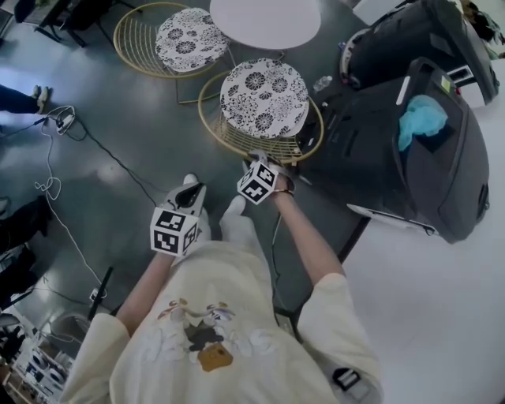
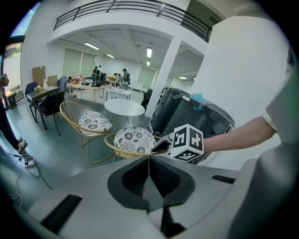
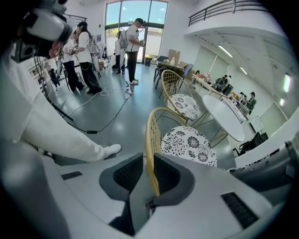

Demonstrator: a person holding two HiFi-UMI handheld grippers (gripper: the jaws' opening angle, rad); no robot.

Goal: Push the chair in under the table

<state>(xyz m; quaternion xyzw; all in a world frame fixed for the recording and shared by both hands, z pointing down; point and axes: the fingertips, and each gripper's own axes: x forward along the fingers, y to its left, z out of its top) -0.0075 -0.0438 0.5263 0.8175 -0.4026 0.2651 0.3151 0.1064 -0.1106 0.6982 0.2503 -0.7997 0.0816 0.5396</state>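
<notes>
The near chair [image 1: 264,99] has a gold wire frame and a floral cushion, and it stands just before the round white table [image 1: 264,20]. My right gripper [image 1: 263,158] sits at the chair's backrest rim [image 3: 150,140]. The rim runs between its jaws and lies against one pad, with a thin gap on the other side, so the right gripper [image 3: 148,163] is open. My left gripper [image 1: 192,188] hangs left of the chair, above the person's shoes. In its own view the left gripper [image 2: 149,161] is shut and empty, looking towards the chair [image 2: 133,140] and the table [image 2: 124,107].
A second floral chair [image 1: 189,39] stands at the table's left. Large black cases [image 1: 410,150] crowd the right side close to the near chair. Cables [image 1: 51,158] trail over the dark floor at left. Several people [image 3: 84,46] stand far off in the room.
</notes>
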